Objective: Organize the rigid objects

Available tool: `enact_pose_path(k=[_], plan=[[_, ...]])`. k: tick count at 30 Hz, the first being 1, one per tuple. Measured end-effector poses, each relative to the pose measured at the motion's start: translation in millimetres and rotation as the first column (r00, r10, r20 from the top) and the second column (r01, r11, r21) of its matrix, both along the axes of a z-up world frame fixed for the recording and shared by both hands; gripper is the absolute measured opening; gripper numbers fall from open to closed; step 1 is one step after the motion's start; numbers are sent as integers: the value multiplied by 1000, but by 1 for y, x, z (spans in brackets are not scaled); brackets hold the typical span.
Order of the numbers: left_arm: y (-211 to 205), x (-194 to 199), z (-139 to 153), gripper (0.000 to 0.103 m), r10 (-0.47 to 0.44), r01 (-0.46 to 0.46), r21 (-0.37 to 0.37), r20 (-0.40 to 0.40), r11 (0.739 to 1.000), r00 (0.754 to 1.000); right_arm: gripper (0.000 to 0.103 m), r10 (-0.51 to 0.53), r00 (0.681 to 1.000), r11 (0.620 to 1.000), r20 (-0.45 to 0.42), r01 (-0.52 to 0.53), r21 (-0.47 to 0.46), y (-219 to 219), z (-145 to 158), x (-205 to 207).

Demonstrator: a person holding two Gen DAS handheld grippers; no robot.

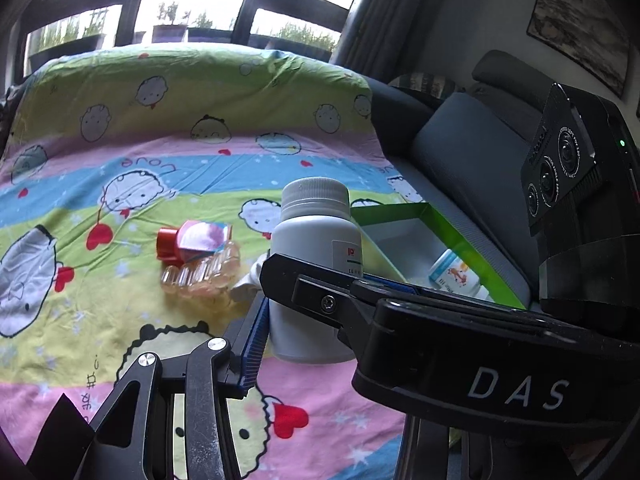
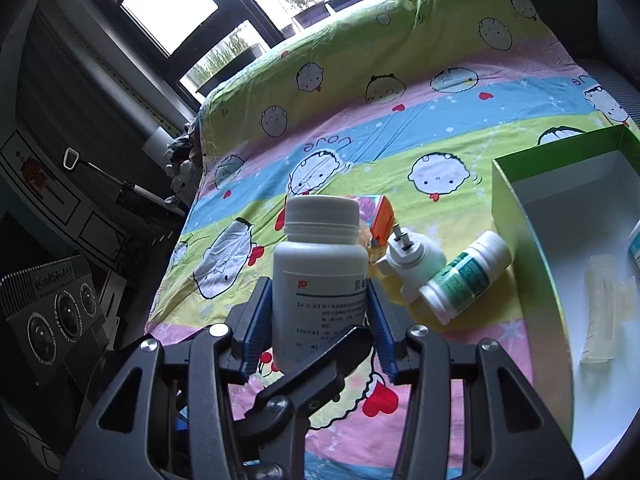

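Item: large white bottle (image 2: 320,276), screw cap on, upright, lifted clear of the cartoon-print sheet (image 2: 400,128) that covers the bed.

Grip: both grippers clamp it. The right gripper (image 2: 320,312) presses its blue pads (image 2: 376,320) against either side of the label. The left gripper (image 1: 304,304) pinches the same bottle from another angle; one blue pad (image 1: 256,344) lies along its lower body, while the other jaw is covered by the right gripper's black frame crossing in front.

Green box (image 2: 516,184), white inside, open, lying on the sheet to the right: holds a pale translucent clip (image 2: 600,312) and a small labelled bottle (image 1: 456,272).

On the sheet, near the box: a small white bottle with a green label (image 2: 464,276) on its side, touching a white plug adapter (image 2: 412,260).

Further left: a clear ribbed bottle with a red cap (image 1: 196,260), lying down.
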State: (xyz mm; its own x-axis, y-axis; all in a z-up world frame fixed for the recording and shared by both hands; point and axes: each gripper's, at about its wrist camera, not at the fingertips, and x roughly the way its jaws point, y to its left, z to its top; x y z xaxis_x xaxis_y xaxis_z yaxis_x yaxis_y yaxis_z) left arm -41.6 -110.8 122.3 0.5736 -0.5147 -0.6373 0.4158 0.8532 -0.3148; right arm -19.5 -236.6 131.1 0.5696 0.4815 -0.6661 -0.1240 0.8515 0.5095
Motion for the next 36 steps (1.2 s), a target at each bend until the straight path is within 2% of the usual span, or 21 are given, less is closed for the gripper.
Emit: enact_pose_path(k=[7, 19, 36], plan=[[-45, -3, 15, 46, -86, 85, 23, 40, 996, 996, 46, -95, 995, 995, 42, 94, 24, -43, 14, -15], [-106, -7, 20, 46, -204, 201, 49, 47, 978, 978, 46, -236, 970, 971, 56, 233, 61, -98, 17, -34], [-154, 8, -5, 47, -301, 305, 55, -69, 951, 951, 46, -354, 934, 932, -49, 357, 64, -140, -9, -38]])
